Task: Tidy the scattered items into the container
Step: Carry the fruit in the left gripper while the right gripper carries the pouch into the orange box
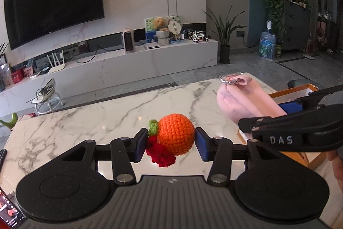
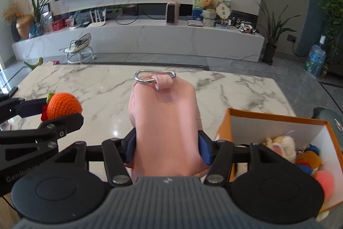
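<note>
My left gripper (image 1: 171, 144) is shut on a crocheted orange (image 1: 175, 136) with a green leaf and red trim, lifted above the marble table (image 1: 85, 126). In the right wrist view that orange (image 2: 63, 105) and the left gripper (image 2: 57, 113) hang at the left. My right gripper (image 2: 167, 147) is shut on a pink plush pouch (image 2: 165, 126) that carries a silver carabiner (image 2: 154, 76) at its far end. From the left wrist view the pouch (image 1: 240, 100) and right gripper (image 1: 276, 115) are at the right. An orange box (image 2: 278, 116) with white walls sits low on the right.
Several plush toys (image 2: 285, 147) lie inside the box. A phone (image 1: 10, 209) and a remote (image 1: 2, 156) rest near the table's left edge. Beyond the table's far edge are grey floor, a small stool (image 2: 79, 50) and a long white TV bench (image 2: 150, 35).
</note>
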